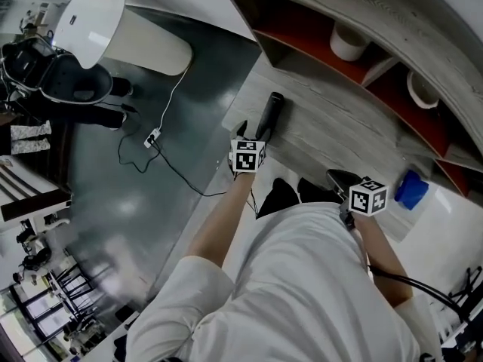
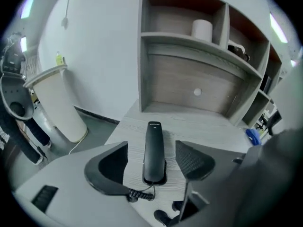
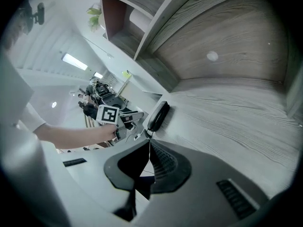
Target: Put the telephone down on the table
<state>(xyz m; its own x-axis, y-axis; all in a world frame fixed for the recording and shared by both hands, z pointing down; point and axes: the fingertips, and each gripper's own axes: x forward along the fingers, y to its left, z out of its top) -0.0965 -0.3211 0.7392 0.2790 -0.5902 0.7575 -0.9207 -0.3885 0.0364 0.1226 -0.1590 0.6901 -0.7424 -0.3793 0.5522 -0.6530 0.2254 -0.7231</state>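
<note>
The black telephone handset lies flat on the grey wood table, near its left edge. In the left gripper view the handset lies lengthwise between the two jaws of my left gripper, which stands open above its near end; neither pad touches it. Its coiled cord hangs off the table edge. From the head view my left gripper hovers just behind the handset. My right gripper waits to the right, jaws closed together on nothing. The right gripper view also shows the handset.
A shelf unit rises behind the table, with a paper roll in one compartment. A blue object lies at the table's right end. On the dark floor to the left are a white bin and a trailing cable.
</note>
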